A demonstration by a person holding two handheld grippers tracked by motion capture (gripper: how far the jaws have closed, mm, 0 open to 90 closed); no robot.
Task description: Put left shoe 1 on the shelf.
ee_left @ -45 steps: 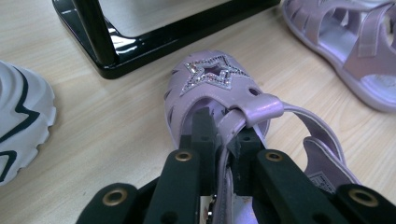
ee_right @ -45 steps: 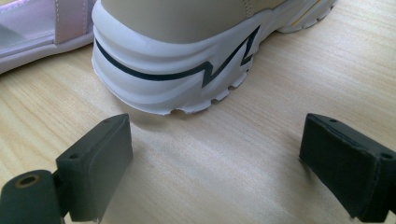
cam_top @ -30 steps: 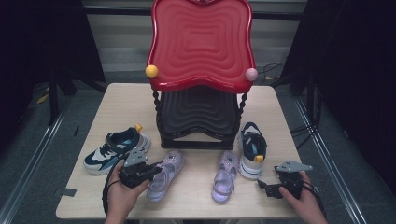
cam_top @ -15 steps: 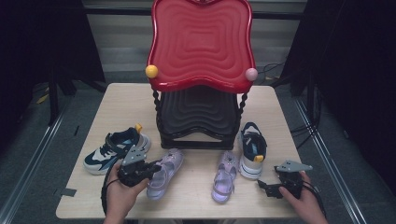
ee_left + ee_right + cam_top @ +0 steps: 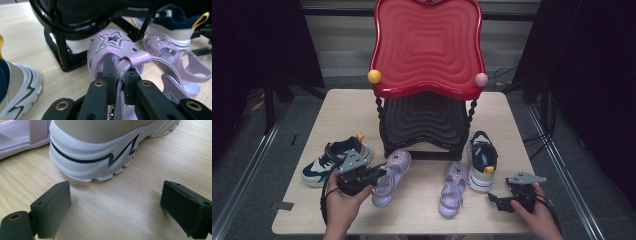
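Observation:
A lilac sandal [image 5: 393,170] with a glittery star [image 5: 112,42] lies in front of the black rack. My left gripper [image 5: 379,175] is shut on its heel strap, which runs up between the two black jaws [image 5: 119,73]. Its mate, a second lilac sandal [image 5: 452,189] [image 5: 175,62], lies to the right. A navy and white sneaker [image 5: 482,159] stands beside that one. My right gripper [image 5: 494,199] [image 5: 115,207] rests open on the table just behind this sneaker's white heel [image 5: 100,152], with nothing between its jaws.
A black rack [image 5: 427,125] with a big red wavy tray [image 5: 427,45] on top stands mid-table. Another navy sneaker [image 5: 334,159] [image 5: 17,80] lies left of my left hand. The wooden table [image 5: 342,110] has bare room at the back left and along the front edge.
My left gripper has risen a little with the sandal strap in it, and the sandal's heel end has come up with it. The right gripper has stayed put.

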